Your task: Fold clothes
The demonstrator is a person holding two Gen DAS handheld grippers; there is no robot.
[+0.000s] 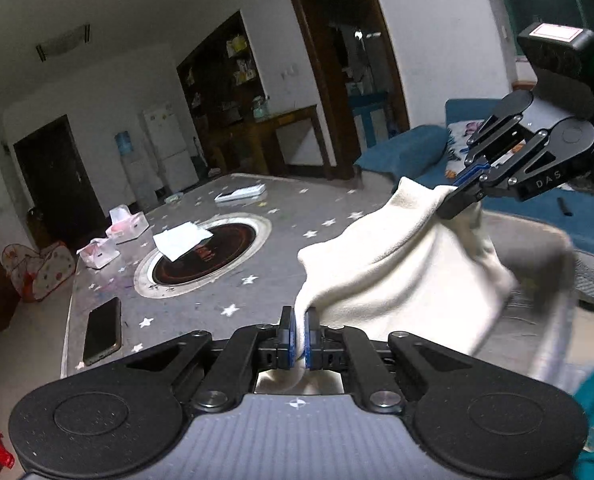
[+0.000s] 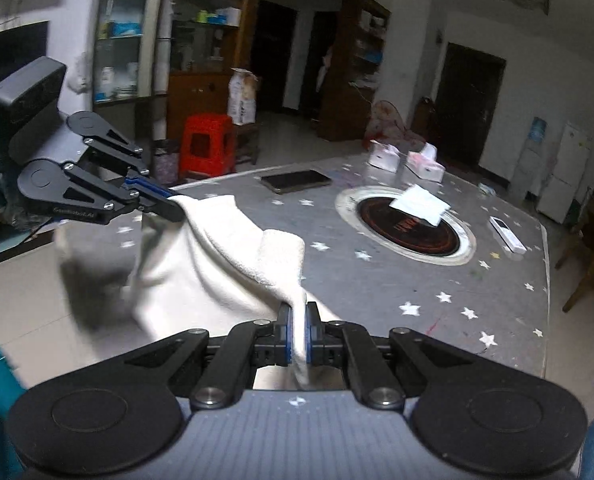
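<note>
I'm holding a cream cloth [image 1: 401,264] up above the grey star-print table [image 1: 257,280], stretched btwn both grippers. Left gripper [image 1: 301,336] is pinching one edge, fingers pressed tight w/ fabric running thru them. Right gripper [image 2: 298,334] is pinching the opposite edge the same way. Cloth is sagging in the middle, lower part blurred. Farther back on the table I'm seeing a round black inset [image 1: 205,254] w/ a white tissue [image 1: 181,240] over it, a dark phone [image 1: 102,331] near the edge, and two tissue boxes [image 1: 113,236].
</note>
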